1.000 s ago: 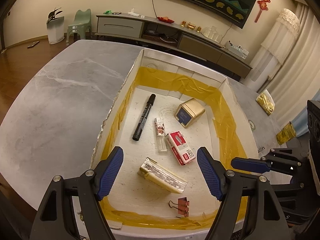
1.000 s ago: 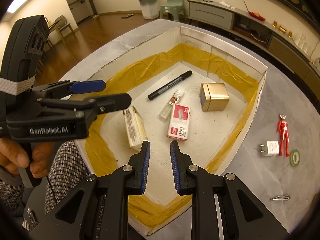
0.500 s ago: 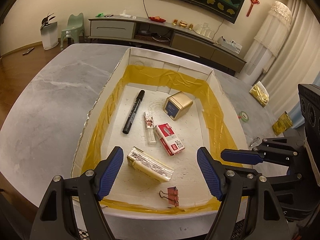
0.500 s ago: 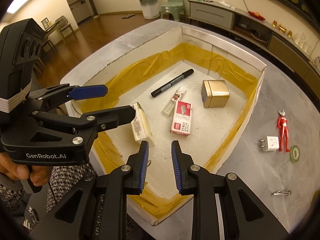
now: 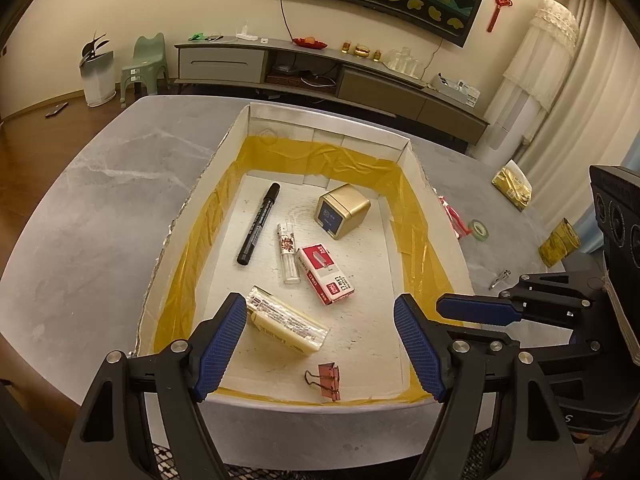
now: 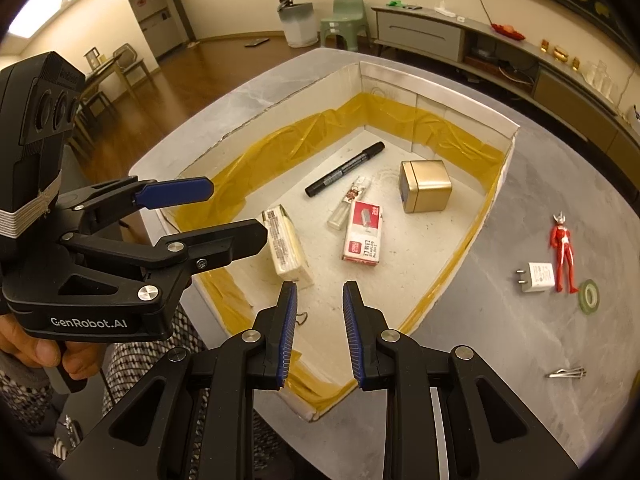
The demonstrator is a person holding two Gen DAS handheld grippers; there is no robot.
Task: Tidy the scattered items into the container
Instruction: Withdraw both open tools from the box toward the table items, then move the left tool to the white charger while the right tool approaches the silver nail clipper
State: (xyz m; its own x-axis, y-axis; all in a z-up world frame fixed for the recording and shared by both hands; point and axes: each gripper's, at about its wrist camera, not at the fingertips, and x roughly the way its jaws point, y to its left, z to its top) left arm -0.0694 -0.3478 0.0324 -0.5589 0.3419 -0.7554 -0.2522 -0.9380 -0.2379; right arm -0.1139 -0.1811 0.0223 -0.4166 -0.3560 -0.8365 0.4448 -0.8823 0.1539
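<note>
The container (image 5: 404, 148) is a shallow rectangular box of white board, its inner walls lined with wrinkled glossy yellow tape, resting on a grey marble-patterned table (image 5: 100, 208).

Inside, on the white floor:
- A black cylindrical marker (image 5: 259, 229), capped, lies toward the left wall.
- A small clear tube with a red printed label (image 5: 289, 252) lies just beside the marker.
- A red and white cardboard staple box (image 5: 325, 274) is touching or nearly touching the tube's lower end.
- A gold metal cube tin with a blue face (image 5: 342, 216) sits toward the far right corner.
- A cream rectangular packet in shiny wrap (image 5: 286, 325) lies near the front wall.
- A pink metal binder clip (image 5: 329, 377) lies at the front edge.

Outside, on the table right of the container:
- A red plastic figurine (image 6: 563, 252), lying flat.
- A white plug adapter (image 6: 536, 277), just beside the figurine.
- A green tape roll (image 6: 589, 296), near the figurine's feet.
- A metal clip-like piece (image 6: 566, 374), nearer the front edge; its kind cannot be told.
- Two gold foil packets (image 5: 558, 242), toward the right edge.

The left gripper (image 5: 320, 350) hangs above the front wall, its ribbed blue pads (image 5: 218, 352) wide apart and empty. The right gripper (image 6: 320, 332) hangs over the front corner, fingers parted by a narrow gap, holding nothing.
</note>
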